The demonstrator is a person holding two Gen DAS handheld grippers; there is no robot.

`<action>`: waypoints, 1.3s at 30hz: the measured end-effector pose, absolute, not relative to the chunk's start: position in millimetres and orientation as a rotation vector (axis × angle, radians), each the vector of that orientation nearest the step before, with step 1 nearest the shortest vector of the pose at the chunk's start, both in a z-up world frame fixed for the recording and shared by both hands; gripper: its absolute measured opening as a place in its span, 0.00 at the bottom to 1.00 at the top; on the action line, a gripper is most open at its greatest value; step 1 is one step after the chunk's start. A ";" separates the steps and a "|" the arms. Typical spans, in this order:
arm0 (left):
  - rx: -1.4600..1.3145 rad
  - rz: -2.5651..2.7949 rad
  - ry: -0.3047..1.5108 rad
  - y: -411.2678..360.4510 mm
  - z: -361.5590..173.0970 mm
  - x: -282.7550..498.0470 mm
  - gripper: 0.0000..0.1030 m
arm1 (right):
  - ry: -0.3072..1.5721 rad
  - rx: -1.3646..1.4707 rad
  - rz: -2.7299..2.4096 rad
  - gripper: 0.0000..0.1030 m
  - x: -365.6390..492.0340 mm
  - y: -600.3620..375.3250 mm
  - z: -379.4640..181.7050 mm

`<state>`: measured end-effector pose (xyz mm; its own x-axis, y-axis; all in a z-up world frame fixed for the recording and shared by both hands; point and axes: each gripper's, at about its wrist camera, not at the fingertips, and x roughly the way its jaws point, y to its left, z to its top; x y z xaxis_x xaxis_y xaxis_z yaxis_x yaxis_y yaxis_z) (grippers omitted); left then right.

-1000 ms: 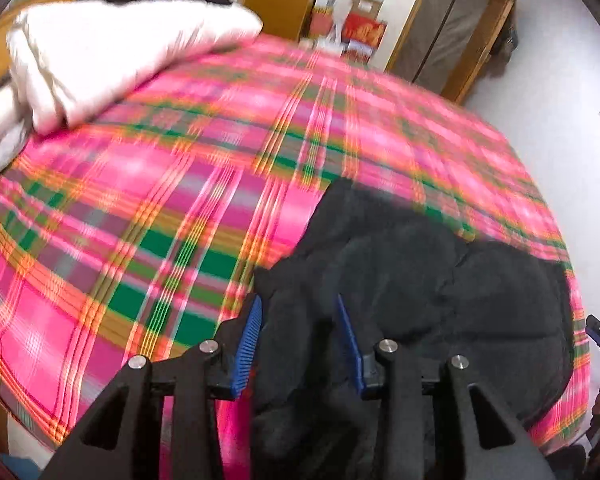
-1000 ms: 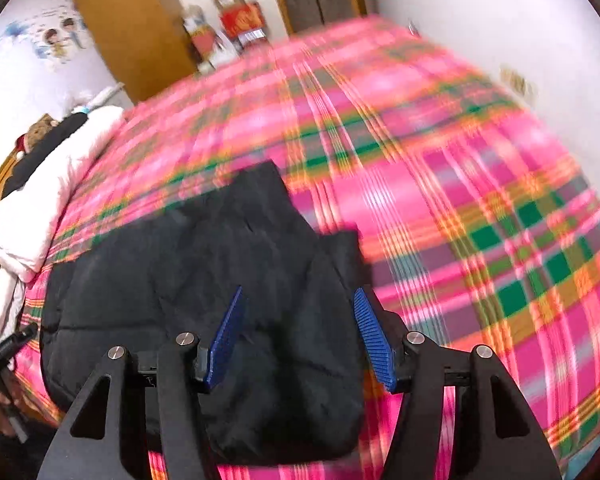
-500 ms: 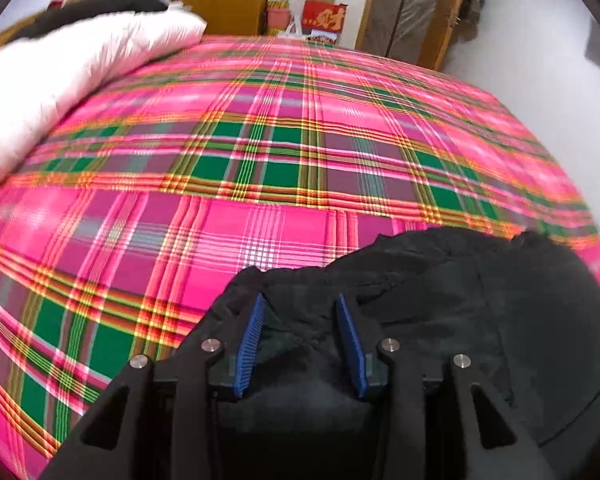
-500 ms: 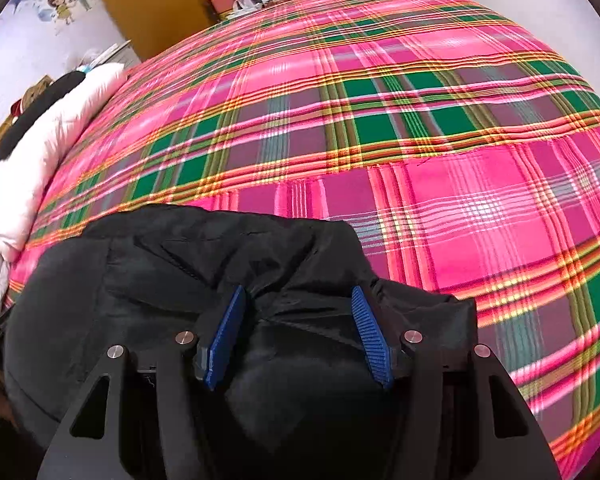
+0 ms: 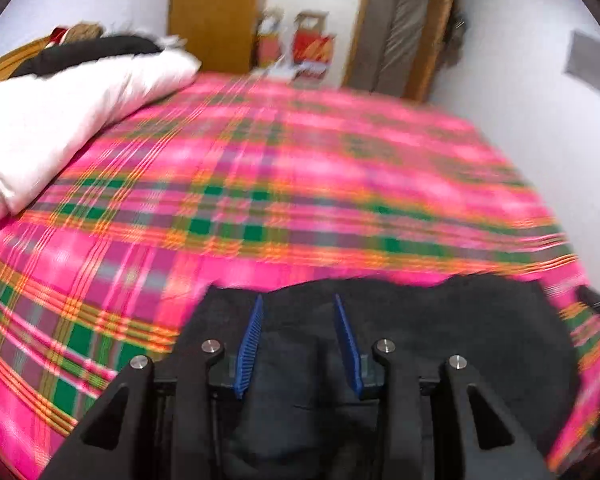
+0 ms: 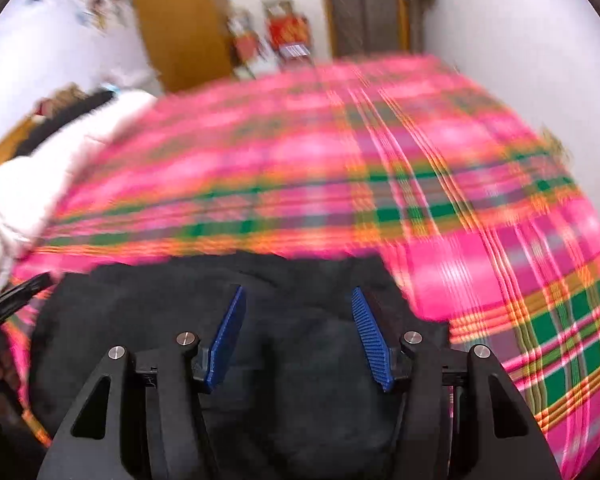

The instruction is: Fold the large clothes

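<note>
A black padded garment (image 5: 460,320) lies bunched along the near edge of a bed covered in a pink, green and orange plaid sheet (image 5: 300,160). My left gripper (image 5: 297,298) has a thick fold of the cloth between its blue pads, and its jaws are closing on it. In the right wrist view the same garment (image 6: 140,312) fills the foreground. My right gripper (image 6: 298,289) holds a wide bulge of it between its pads. The left gripper's dark tip (image 6: 16,296) shows at that view's left edge. Both views are blurred by motion.
A white duvet (image 5: 60,120) is piled at the bed's far left with a dark item on top. Beyond the bed stand a wooden door (image 5: 216,12), red boxes (image 5: 312,44) and a doorway. A white wall (image 5: 540,80) runs along the bed's right side.
Both grippers went down onto the black garment, took folds of it between their pads, and have since drawn back toward the near bed edge with the cloth, their view tilting up.
</note>
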<state>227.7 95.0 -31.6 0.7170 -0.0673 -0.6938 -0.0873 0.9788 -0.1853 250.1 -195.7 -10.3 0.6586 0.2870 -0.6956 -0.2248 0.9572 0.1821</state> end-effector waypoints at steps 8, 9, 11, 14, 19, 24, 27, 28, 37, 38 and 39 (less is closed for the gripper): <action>-0.117 -0.180 0.915 -0.6 -85.2 246.7 0.38 | 0.921 -0.091 0.375 0.55 258.5 -125.3 -80.7; -0.130 -0.178 0.919 1.0 -95.4 249.5 0.38 | 0.928 -0.083 0.377 0.54 259.1 -124.6 -88.8; -0.121 -0.173 0.921 0.5 -105.6 253.4 0.38 | 0.934 -0.075 0.370 0.54 260.6 -123.0 -97.4; -0.074 -0.153 0.926 -7.2 -116.6 257.0 0.38 | 0.937 -0.092 0.345 0.54 267.1 -117.2 -112.9; -0.061 -0.142 0.944 -7.2 -114.9 259.6 0.38 | 0.953 -0.124 0.335 0.54 271.9 -114.6 -106.2; -0.106 -0.169 0.912 5.9 -70.7 233.5 0.37 | 0.897 -0.037 0.345 0.54 224.4 -137.8 -47.0; -0.078 -0.187 0.835 11.7 -50.2 188.0 0.37 | 0.876 -0.030 0.337 0.54 186.0 -153.6 -33.1; -0.078 -0.186 0.826 14.0 -50.7 175.9 0.37 | 0.886 -0.025 0.334 0.54 176.8 -157.9 -36.1; -0.054 -0.149 0.906 15.6 -80.0 163.1 0.39 | 1.044 -0.020 0.300 0.54 182.6 -167.7 -79.1; -0.066 -0.150 0.914 17.9 -74.8 162.8 0.38 | 1.037 -0.010 0.294 0.54 179.4 -170.0 -71.1; -0.076 -0.150 0.909 20.1 -69.2 160.9 0.38 | 1.019 0.003 0.287 0.54 172.7 -175.7 -64.6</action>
<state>160.9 20.1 -69.2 0.6052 -0.1614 -0.7795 0.0975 0.9869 -0.1287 172.7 -175.7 -64.6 0.4903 0.2375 -0.8386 -0.2348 0.9626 0.1354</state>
